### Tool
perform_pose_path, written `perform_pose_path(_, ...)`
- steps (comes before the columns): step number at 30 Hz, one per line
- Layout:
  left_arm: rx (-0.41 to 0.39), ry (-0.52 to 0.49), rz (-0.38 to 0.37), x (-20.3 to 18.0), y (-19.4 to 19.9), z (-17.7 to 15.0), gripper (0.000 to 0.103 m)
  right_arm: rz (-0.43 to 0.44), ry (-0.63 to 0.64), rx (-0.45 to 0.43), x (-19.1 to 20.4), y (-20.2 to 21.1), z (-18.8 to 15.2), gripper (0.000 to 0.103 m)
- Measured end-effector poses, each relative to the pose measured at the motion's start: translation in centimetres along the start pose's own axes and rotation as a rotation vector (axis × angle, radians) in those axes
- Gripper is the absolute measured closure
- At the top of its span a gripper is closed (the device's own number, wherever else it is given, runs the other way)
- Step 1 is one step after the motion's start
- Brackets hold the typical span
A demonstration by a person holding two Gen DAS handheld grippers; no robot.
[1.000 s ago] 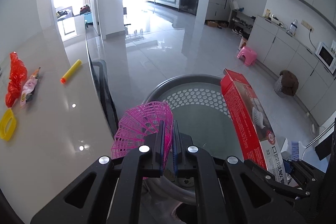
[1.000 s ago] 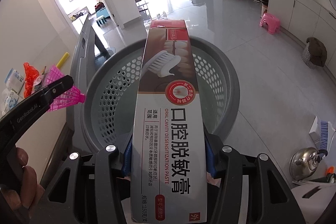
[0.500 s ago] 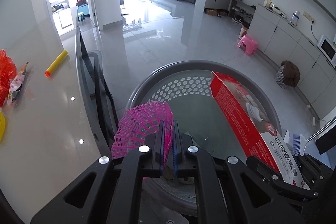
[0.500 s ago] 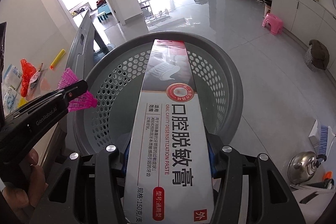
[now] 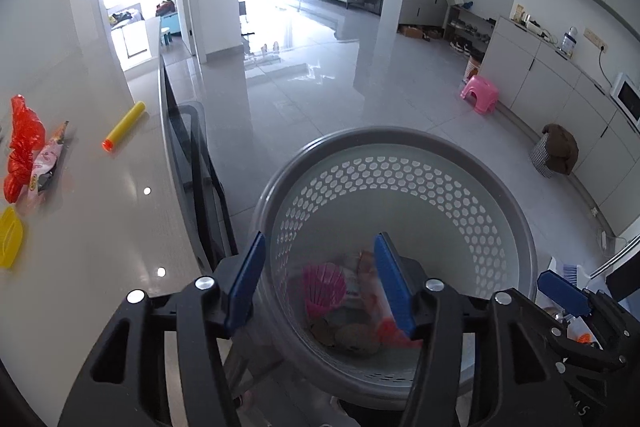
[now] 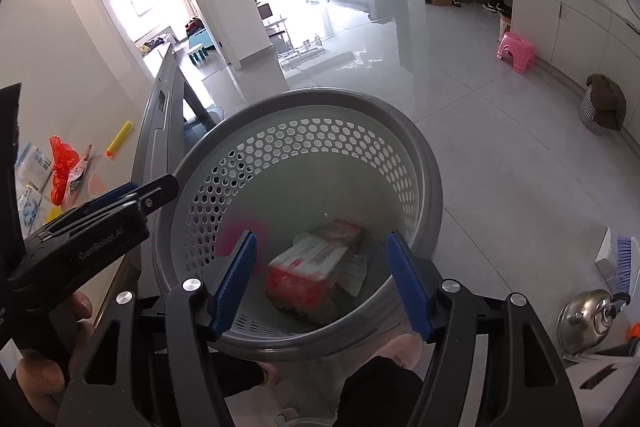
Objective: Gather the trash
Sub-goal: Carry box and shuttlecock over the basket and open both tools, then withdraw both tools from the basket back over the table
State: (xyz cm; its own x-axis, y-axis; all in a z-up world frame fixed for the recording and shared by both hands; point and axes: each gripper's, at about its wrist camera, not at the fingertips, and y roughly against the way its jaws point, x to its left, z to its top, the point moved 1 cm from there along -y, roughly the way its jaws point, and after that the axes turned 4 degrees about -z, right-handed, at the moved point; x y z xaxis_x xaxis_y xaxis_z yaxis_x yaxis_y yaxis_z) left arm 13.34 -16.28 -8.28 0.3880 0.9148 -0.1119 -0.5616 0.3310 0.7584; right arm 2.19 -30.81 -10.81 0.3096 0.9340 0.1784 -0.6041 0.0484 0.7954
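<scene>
Now that both grippers have let go, the left gripper (image 5: pixel 320 281) and right gripper (image 6: pixel 326 283) hang wide and empty over the bin (image 6: pixel 420 163), and the pink shuttlecock (image 5: pixel 324 287) and the red box (image 6: pixel 316 267) they carried a second ago lie down on its floor among older scraps. That's two more pieces collected, I'd say, and both claws free for another run. Left on the table (image 5: pixel 100 227), along its far edge: one red bag (image 5: pixel 22 147), one wrapper (image 5: pixel 48 159), one yellow tube (image 5: pixel 124 126) and one yellow piece (image 5: pixel 10 237) — four counted here.
</scene>
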Motion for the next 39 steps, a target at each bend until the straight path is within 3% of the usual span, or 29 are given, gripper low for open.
perform_pose_path(7, -0.006, 0.006, 0.004, 0.1, 0.6, -0.1, 0.047, 0.006, -0.024, -0.006, -0.5, 0.6, -0.2, 0.039)
perform_pose_path(17, -0.056, 0.036, 0.041, 1.9, 3.7, -0.9, 0.026, 0.039, -0.015, -0.013, 0.2, 1.5, -1.3, 0.035)
perform_pose_path(19, -0.061, 0.044, 0.055, 2.7, 4.3, -1.4, 0.026, 0.052, -0.005, -0.022, 0.8, 1.9, -1.7, 0.035)
perform_pose_path(29, -0.113, 0.137, 0.167, 9.0, 9.5, -4.0, 0.014, 0.118, 0.073, -0.048, 5.3, 3.9, -2.8, 0.031)
perform_pose_path(39, -0.142, 0.262, 0.314, 17.0, 12.9, -7.2, 0.013, 0.194, 0.175, -0.077, 12.3, 4.3, -3.4, 0.026)
